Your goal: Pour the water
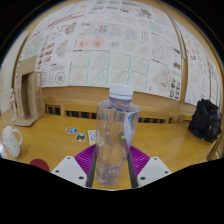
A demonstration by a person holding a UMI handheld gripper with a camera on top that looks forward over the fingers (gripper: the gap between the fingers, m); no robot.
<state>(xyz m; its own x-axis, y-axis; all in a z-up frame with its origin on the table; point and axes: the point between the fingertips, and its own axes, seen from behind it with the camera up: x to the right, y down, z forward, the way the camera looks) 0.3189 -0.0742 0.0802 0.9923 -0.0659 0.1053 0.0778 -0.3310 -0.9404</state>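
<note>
Tool [110,165] level above the wooden table [170,135], fingers clamped on an upright clear water bottle [114,135].

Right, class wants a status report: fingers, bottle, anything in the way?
Fingers shut on water bottle, bottle upright. White cup off to the side on the table. Nothing ahead blocking.

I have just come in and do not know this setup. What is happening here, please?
A person's handheld gripper has a clear plastic bottle between its jaws, and the pink pads appear to press on both of its sides. The bottle stands upright, with its white cap still on. Off to one side on the wooden table is a white mug, with a small red object nearer the gripper. A black bag sits at the far side. No pouring has started yet.
</note>
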